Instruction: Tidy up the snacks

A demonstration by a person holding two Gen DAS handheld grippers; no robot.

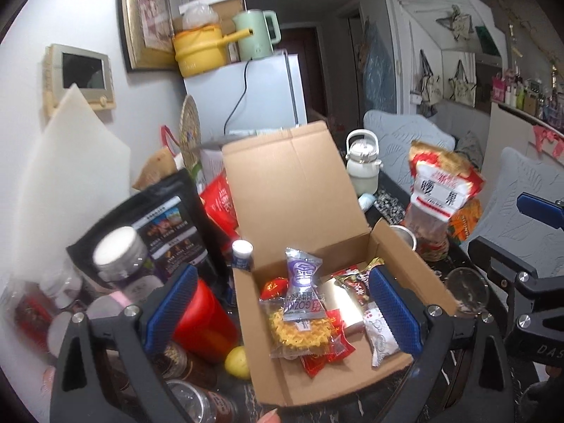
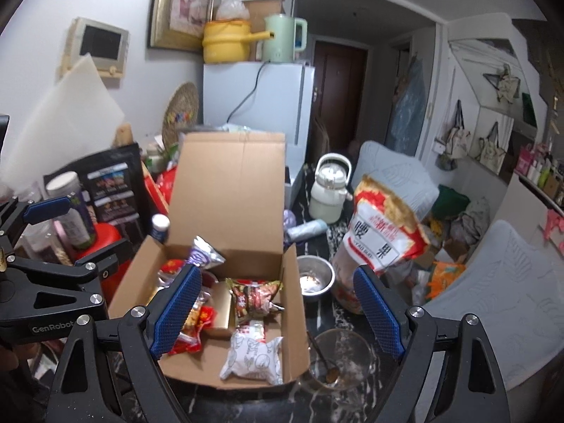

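I am holding both tongs apart and empty over the crowded bench (image 2: 356, 324): my left tongs (image 1: 282, 313) are hanging above the open cardboard box (image 1: 299, 190), and my right tongs (image 2: 278, 306) are straddling the box's right wall with nothing between the pads. The snacks are lying loose inside the box: a purple-and-silver packet (image 1: 302, 282) propped upright, a yellow ring-shaped snack (image 1: 299, 331) under it, a dark red-brown packet (image 2: 255, 298), and a white printed packet (image 2: 252, 356) near the front edge. A tall cashew bag (image 2: 380, 232) is standing outside, to the right, beside a steel bowl (image 2: 313, 275) and a glass bowl with a spoon (image 2: 340, 359). I am judging the risks as mostly clutter: the raised lid flap could be knocked shut by either wrist, the glass bowl is sitting just beside the box corner and could be swept off, and the top-heavy cashew bag could be tipping if gripped low. The slick wrappers could also be slipping from the pads.
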